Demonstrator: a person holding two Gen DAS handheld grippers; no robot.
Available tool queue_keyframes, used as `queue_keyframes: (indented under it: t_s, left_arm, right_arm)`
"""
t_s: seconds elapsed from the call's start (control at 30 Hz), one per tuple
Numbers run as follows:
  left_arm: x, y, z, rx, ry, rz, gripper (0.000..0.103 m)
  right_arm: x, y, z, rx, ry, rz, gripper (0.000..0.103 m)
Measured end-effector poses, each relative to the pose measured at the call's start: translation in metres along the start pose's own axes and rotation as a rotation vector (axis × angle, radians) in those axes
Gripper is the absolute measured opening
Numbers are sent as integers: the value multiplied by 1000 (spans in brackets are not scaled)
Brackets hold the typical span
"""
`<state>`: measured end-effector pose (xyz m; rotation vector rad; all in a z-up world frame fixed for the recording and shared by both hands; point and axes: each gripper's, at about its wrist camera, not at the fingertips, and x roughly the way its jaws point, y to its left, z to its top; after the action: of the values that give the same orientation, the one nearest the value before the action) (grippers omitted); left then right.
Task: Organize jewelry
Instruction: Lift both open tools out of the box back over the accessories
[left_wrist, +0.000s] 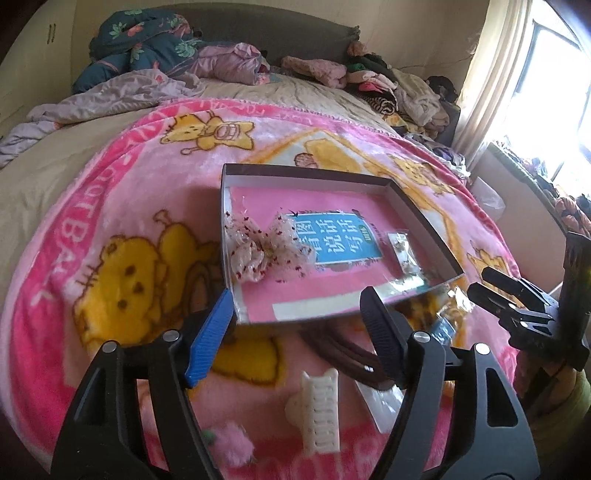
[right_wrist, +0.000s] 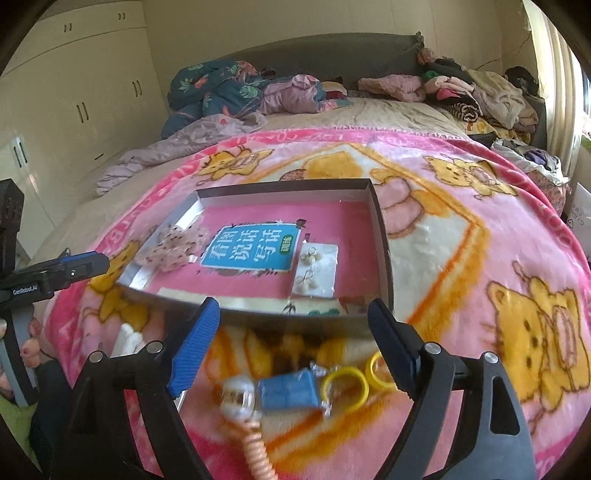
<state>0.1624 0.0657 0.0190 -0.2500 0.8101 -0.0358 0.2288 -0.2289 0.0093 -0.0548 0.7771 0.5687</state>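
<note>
Two items in tray (right_wrist: 380, 236): bow (left_wrist: 266, 251), earring card (right_wrist: 317, 271).

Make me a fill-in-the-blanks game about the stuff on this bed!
1. The shallow box sits on a pink ____.
2. The earring card lies ____ the box.
3. The two rings near the right tongs are coloured ____.
4. The white hair clip lies ____ the box.

Missing words: blanket; inside; yellow; outside
</note>
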Motion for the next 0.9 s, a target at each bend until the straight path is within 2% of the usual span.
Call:
queue_keyframes:
  t_s: [0.57, 0.9]
  left_arm:
    - [-38, -12, -41, 20, -20, -2, 65]
    - [-45, -19, -70, 46, 13, 10, 65]
  right_arm:
    - [-41, 29, -45, -58, 7, 7, 80]
    - [-49, 33, -66, -63, 32, 18, 80]
